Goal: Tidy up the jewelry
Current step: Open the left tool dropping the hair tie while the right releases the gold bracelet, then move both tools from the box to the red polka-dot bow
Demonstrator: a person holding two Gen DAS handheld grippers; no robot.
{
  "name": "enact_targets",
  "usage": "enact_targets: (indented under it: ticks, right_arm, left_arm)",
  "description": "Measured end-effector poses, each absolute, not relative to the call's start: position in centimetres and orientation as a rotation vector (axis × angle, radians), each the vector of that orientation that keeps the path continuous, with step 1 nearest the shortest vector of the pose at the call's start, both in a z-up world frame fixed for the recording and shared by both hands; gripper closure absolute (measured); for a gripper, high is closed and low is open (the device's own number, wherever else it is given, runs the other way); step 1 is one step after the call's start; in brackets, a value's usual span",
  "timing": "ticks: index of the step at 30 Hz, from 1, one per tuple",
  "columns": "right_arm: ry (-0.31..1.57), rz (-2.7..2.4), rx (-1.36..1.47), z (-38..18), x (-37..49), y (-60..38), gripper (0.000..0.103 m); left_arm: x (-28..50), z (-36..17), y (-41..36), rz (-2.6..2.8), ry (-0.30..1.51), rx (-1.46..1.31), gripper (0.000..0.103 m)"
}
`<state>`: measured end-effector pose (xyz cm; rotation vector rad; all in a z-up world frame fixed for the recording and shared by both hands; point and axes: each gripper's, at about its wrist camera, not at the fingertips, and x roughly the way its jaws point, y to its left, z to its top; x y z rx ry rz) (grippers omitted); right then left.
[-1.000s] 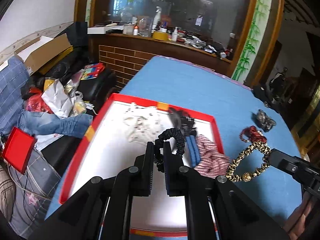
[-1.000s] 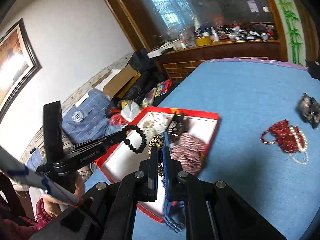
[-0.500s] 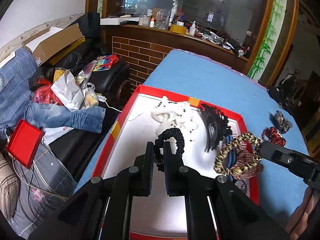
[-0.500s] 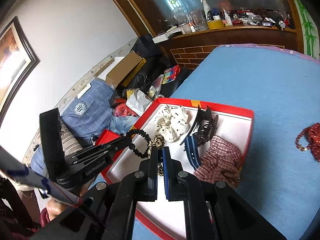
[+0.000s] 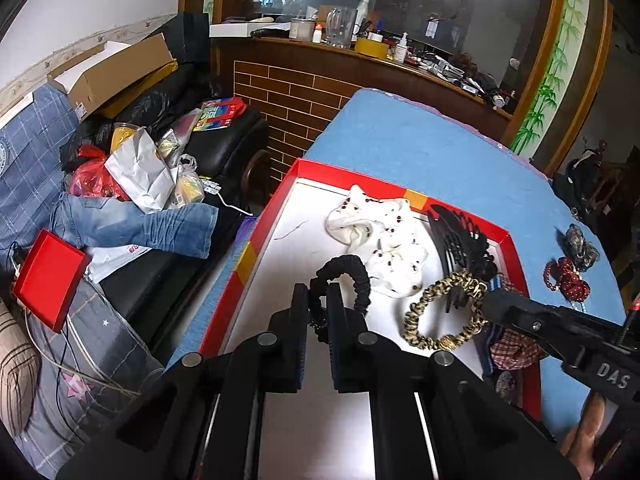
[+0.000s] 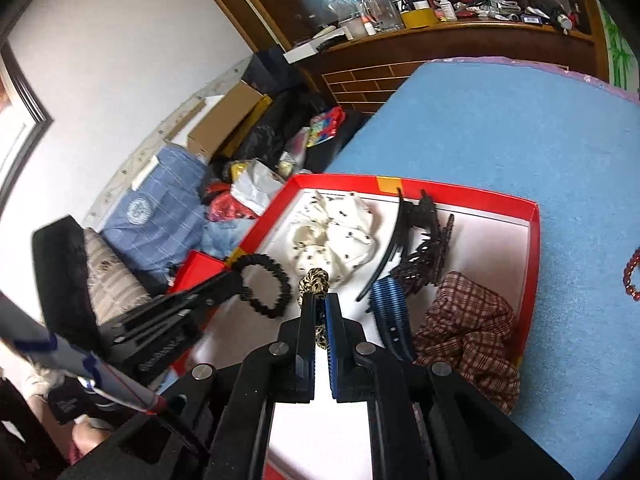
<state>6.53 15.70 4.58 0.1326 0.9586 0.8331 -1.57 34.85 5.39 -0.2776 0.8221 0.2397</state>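
Observation:
My left gripper [image 5: 318, 294] is shut on a black hair tie [image 5: 352, 270], which hangs over the white floor of the red tray [image 5: 372, 180]. To its right, my right gripper [image 5: 490, 304] is shut on a leopard-print hair tie [image 5: 424, 310], also above the tray. In the right wrist view the right gripper [image 6: 320, 300] pinches the leopard-print tie [image 6: 314, 282], and the left gripper [image 6: 228, 280] holds the black hair tie [image 6: 266, 290] over the tray's [image 6: 480, 196] left rim. A red bead bracelet [image 5: 568, 280] lies on the blue table.
The tray holds a white dotted scrunchie [image 6: 336, 236], black hair clips [image 6: 424, 248], a blue clip [image 6: 390, 312] and a plaid scrunchie [image 6: 468, 332]. A dark ornament [image 5: 580, 242] lies by the bracelet. Left of the table is a sofa piled with clutter [image 5: 132, 184].
Both grippers have moved left and down over the tray. The leopard-print tie, earlier above the blue table beside the tray, now hangs over the tray's floor.

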Motion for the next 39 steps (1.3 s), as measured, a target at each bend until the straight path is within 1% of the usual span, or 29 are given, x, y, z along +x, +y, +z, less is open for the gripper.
enact_targets:
  ticks: [10,12,13,14,15,16,26,30,39]
  right_arm:
    - [0.978,0.754,0.05,3.1,7.1,16.2,0.096]
    - [0.976,0.75,0.049,3.2,7.2,16.1,0.096]
    - [0.974,0.752,0.052,3.3,7.1,16.0,0.096]
    - [0.97,0.756,0.05,3.3,7.1,16.0,0.096]
    - [0.966,0.752,0.046,3.4,7.0,16.0,0.096]
    - [0.963,0.75,0.045,3.5,7.0,15.9,0.096]
    - [0.94,0.791,0.076,4.9,6.5,15.5,0.096]
    - [0.915,0.754,0.012,5.0,6.0,15.7,0.093]
    - [0.897,0.805,0.11,6.4,5.9,13.3,0.093]
  left_arm:
    - [-1.4,4.6,35.3,0.266,0.842,-0.266,0.093]
    - [-1.5,4.6,35.3,0.266,0.845,-0.266,0.089]
    - [-1.5,4.7,35.3,0.267,0.844,-0.267,0.08]
    - [-1.5,4.7,35.3,0.268,0.839,-0.268,0.068]
    - [-1.6,4.8,35.4,0.277,0.829,-0.268,0.064]
    - [-1.7,5.0,35.4,0.283,0.819,-0.264,0.063]
    - [-2.5,6.6,35.1,0.276,0.785,-0.266,0.062]
    - [-2.7,7.2,34.5,0.272,0.773,-0.253,0.062]
    - [-2.9,8.4,33.2,0.251,0.756,-0.242,0.062]
